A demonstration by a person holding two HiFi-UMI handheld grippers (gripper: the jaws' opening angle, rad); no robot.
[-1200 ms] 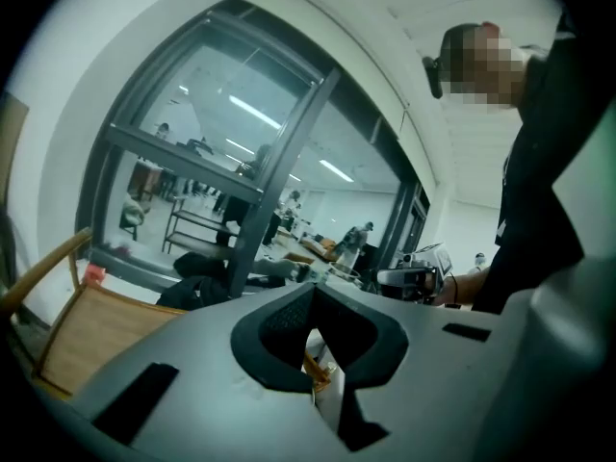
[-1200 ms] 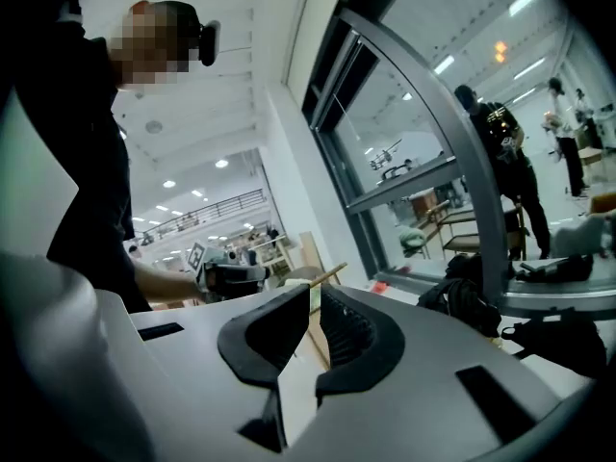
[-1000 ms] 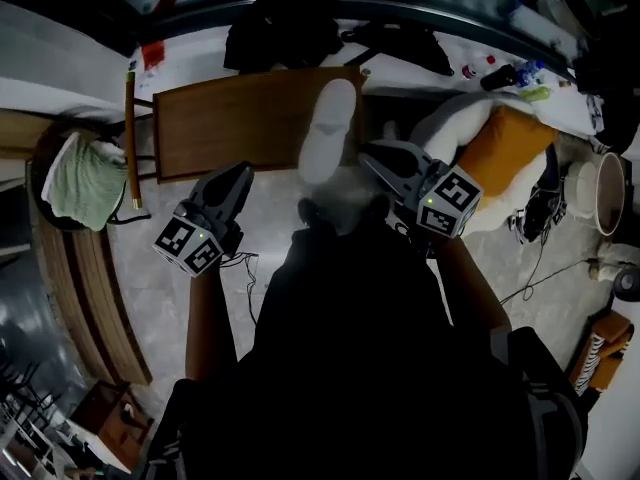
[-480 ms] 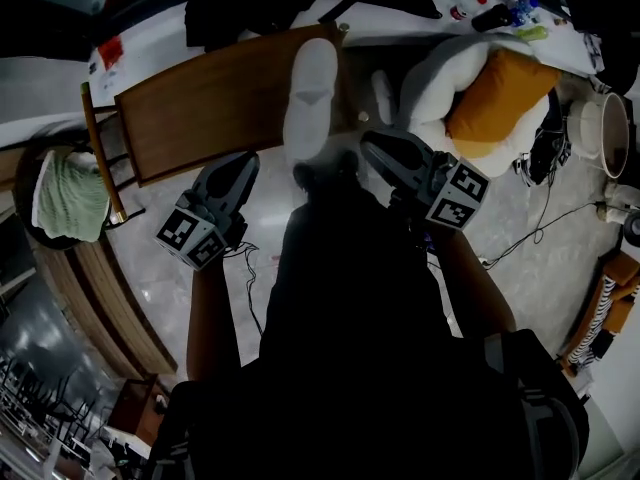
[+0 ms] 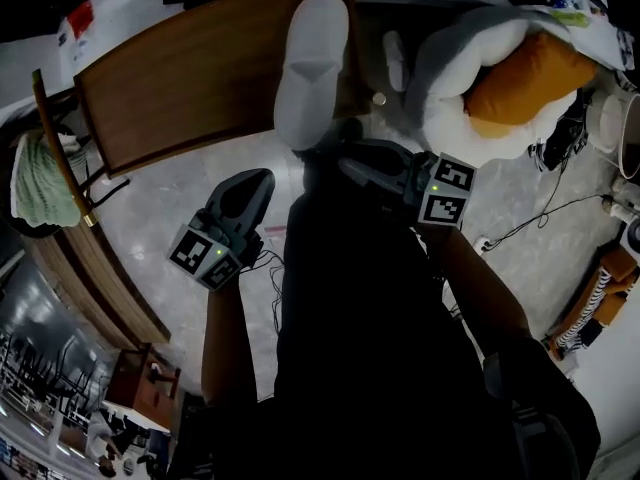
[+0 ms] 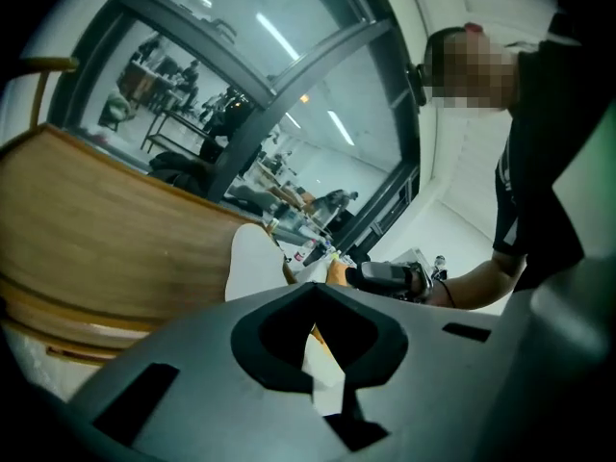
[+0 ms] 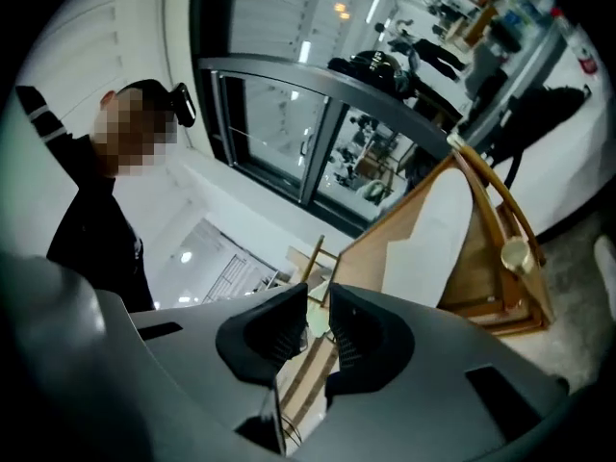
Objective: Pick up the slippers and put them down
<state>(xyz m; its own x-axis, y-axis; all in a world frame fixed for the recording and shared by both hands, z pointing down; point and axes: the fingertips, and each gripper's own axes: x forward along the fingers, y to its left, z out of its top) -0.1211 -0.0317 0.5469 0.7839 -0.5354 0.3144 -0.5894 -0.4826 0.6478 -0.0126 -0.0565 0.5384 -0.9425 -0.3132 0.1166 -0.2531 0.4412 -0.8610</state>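
A white slipper [image 5: 310, 68] lies sole-up on the wooden chair seat [image 5: 190, 88], its near end overhanging the front edge. My right gripper [image 5: 347, 163] is just below that end, shut, with nothing between its jaws. My left gripper [image 5: 262, 178] hangs over the floor, below and left of the slipper, also shut and empty. The left gripper view shows its own gripper [image 6: 315, 296], the slipper [image 6: 252, 263] on the seat and the right gripper [image 6: 390, 277] beyond. In the right gripper view that gripper [image 7: 318, 301] points past the slipper [image 7: 433, 248].
A white and orange cushion [image 5: 500, 68] lies right of the chair, with a narrow white thing [image 5: 395, 58] beside it. A green cloth [image 5: 35, 178] hangs at the left. Cables [image 5: 530, 218] run across the floor at the right, near a pale bucket [image 5: 620, 118].
Both grippers have come down lower in front of the chair. The right gripper has rolled. The slipper stays on the seat.
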